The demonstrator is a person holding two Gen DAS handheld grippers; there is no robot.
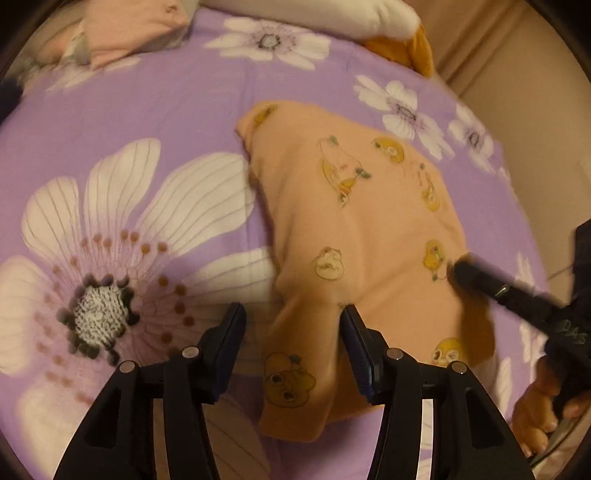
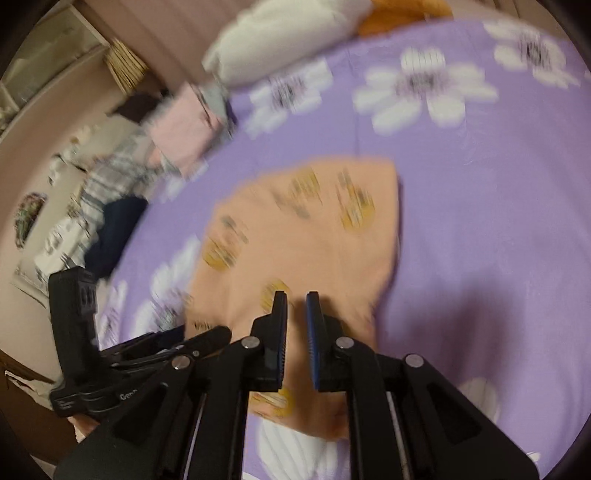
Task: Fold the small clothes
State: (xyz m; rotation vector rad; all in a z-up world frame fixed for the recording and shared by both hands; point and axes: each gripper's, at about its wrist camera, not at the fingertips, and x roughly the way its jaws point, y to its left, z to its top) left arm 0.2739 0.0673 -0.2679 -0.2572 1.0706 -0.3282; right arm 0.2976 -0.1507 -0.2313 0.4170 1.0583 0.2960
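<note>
A small peach garment [image 1: 369,229] printed with cartoon animals lies spread on the purple flowered bedsheet [image 1: 147,110]. My left gripper [image 1: 293,308] is open, its jaws straddling the garment's near left part just above the cloth. The right gripper [image 1: 460,267] comes in from the right, its tip against the garment's right side. In the right wrist view the right gripper [image 2: 296,294] shows only a narrow gap between its jaws, with the garment [image 2: 314,229] lying below and no cloth pinched. The left gripper [image 2: 218,338] reaches in from the lower left.
Folded pink clothes [image 1: 122,33] lie at the far left of the bed, beside a white pillow [image 1: 332,18] and an orange cushion [image 1: 406,51]. Plaid and dark clothes [image 2: 110,181] pile at the bed's left edge. A hand [image 1: 535,406] holds the right gripper.
</note>
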